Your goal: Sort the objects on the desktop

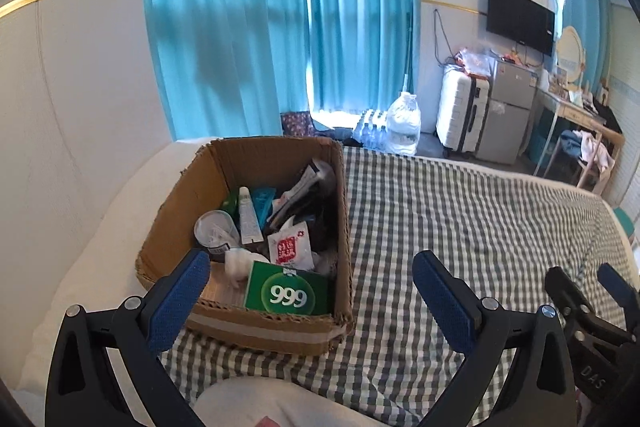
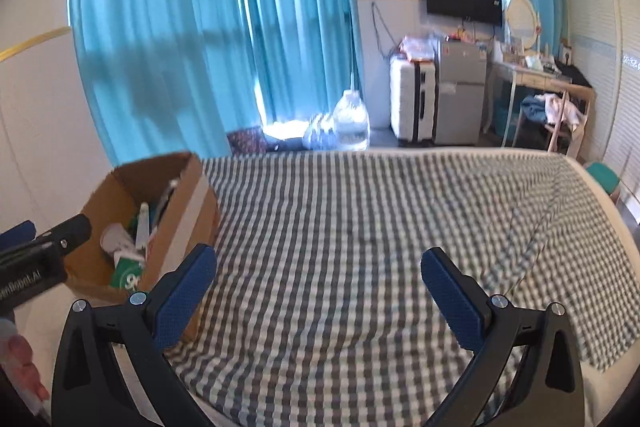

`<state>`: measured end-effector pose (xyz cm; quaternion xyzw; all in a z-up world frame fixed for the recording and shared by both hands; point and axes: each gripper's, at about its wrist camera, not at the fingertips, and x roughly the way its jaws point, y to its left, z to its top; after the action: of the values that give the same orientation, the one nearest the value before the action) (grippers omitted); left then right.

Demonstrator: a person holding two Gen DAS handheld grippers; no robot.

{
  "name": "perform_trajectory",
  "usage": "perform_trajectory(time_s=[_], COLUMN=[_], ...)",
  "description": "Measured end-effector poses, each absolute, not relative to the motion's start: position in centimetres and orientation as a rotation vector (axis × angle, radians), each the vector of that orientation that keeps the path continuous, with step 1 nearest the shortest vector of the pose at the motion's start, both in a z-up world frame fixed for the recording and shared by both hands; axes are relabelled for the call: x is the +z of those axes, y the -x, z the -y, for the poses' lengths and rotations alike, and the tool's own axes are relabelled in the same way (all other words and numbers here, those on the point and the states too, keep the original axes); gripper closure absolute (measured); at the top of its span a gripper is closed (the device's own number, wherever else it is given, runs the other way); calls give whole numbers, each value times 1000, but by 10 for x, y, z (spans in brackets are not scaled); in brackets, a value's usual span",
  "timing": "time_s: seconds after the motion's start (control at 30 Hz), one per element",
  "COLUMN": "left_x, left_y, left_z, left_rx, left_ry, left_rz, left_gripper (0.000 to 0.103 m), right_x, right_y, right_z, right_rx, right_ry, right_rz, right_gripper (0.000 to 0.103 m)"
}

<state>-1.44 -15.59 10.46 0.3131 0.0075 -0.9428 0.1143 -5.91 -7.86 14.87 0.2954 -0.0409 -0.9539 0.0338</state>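
Left wrist view
Left gripper (image 1: 311, 291): spread wide and holding nothing, it hung above the near edge of the box.
Box (image 1: 180, 203): open cardboard, it sat at the left edge of the bed, its near wall just ahead of the fingers.
Contents: a green pack (image 1: 287, 287) marked 999 lay in the near right corner; behind it were a red-and-white sachet (image 1: 289, 242), a white tube (image 1: 249, 215), a cup (image 1: 214, 227) and dark wrappers at the far side, too jumbled to name.
Bed (image 1: 460, 211): a checked sheet covered it; right of the box it carried no loose item.
Right gripper (image 1: 592, 303): only its black frame showed at the right edge of the frame.

Right wrist view
Right gripper (image 2: 320, 291): released, nothing between the pads, it was held over the middle of the bed (image 2: 360, 219).
Box (image 2: 176, 223): it stood at the left edge of the bed, left of the fingers; the green pack (image 2: 127, 273) and tube (image 2: 143, 223) showed inside.
Left gripper: part of its black body (image 2: 36, 259) crossed in front of the box; its opening was not shown here.

Step
Stage: every visible item was in the box, so the sorting looked finished or paused between picks.
Next move: if more remained, it lay out of view; either gripper would have had to turn toward it, since nothing was within reach on the sheet.
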Motion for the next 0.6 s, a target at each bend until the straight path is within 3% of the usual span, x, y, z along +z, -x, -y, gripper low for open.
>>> perform_trajectory(time_s=[0.6], left_x=[91], left_y=[13], left_z=[153], left_rx=[-2765], left_ry=[-975], left_rz=[-14], left_gripper=[0], right_x=[130], right_y=[58], right_z=[102], right_rx=[-2879], right_ry=[-984], right_rz=[18], right_gripper=[0])
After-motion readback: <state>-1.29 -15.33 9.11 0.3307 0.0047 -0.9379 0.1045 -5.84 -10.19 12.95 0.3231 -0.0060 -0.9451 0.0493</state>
